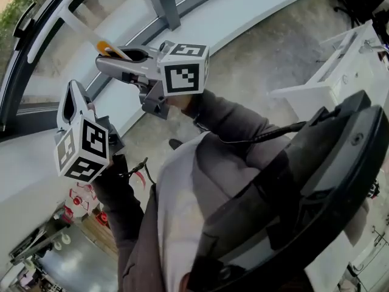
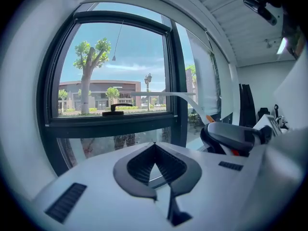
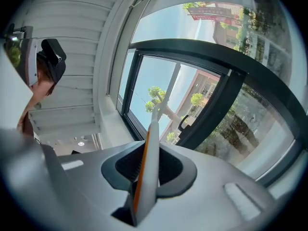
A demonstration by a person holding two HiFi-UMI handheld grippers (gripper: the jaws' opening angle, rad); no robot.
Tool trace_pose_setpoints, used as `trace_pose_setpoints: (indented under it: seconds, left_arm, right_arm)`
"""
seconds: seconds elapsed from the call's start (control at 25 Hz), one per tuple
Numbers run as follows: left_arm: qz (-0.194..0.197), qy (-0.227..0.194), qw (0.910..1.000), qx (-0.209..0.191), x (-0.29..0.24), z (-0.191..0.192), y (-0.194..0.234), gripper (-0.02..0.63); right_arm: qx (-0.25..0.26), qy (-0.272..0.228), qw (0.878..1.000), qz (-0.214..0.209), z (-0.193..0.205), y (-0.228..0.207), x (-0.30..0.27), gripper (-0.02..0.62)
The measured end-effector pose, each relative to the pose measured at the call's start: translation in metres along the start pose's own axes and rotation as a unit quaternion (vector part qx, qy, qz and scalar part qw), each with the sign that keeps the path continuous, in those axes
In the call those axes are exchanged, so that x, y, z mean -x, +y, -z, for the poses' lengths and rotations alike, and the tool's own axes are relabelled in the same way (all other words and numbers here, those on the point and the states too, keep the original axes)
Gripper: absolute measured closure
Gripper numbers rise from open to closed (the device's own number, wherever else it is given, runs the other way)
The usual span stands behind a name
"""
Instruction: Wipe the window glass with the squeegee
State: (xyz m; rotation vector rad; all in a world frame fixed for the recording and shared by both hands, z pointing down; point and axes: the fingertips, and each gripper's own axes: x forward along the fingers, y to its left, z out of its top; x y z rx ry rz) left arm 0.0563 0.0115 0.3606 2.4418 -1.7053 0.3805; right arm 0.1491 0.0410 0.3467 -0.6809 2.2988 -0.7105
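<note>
Pressure ought to be even along the squeegee (image 3: 153, 129), pinched by its handle in the right gripper (image 3: 144, 167) and pointing to twelve o'clock at the window glass (image 2: 120, 66), while the left gripper (image 2: 154, 144), jaws pressed together on nothing, should hold clear.

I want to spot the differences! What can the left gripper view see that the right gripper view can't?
Only the left gripper view shows the left gripper shut and empty, and the right gripper from outside. Only the right gripper view shows the squeegee handle clamped in the right gripper's jaws, plus the person's head. Both show the dark window frame and a tree outside.
</note>
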Motion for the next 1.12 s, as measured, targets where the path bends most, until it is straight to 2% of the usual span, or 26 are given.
trace_pose_setpoints:
  seconds: [0.2, 0.4, 0.76, 0.96, 1.12]
  left_arm:
    - [0.010, -0.022, 0.9996, -0.013, 0.045, 0.006, 0.005, 0.604]
    - [0.029, -0.014, 0.9994, -0.010, 0.041, 0.014, -0.001, 0.604]
    - [0.036, -0.004, 0.9993, 0.006, 0.035, 0.021, 0.034, 0.604]
    - [0.039, 0.003, 0.9992, 0.006, 0.035, 0.024, 0.036, 0.604]
    - [0.060, 0.011, 0.9981, -0.004, 0.034, 0.026, 0.027, 0.604]
  right_arm:
    - [0.035, -0.009, 0.999, -0.001, 0.018, 0.039, 0.004, 0.540]
    - [0.037, -0.012, 0.999, 0.006, 0.019, 0.041, 0.007, 0.540]
    - [0.032, -0.010, 0.999, 0.018, 0.036, 0.035, -0.023, 0.540]
    - [0.025, -0.018, 0.999, 0.026, 0.037, 0.036, -0.019, 0.540]
    - [0.025, -0.036, 0.998, 0.043, 0.034, 0.036, -0.010, 0.540]
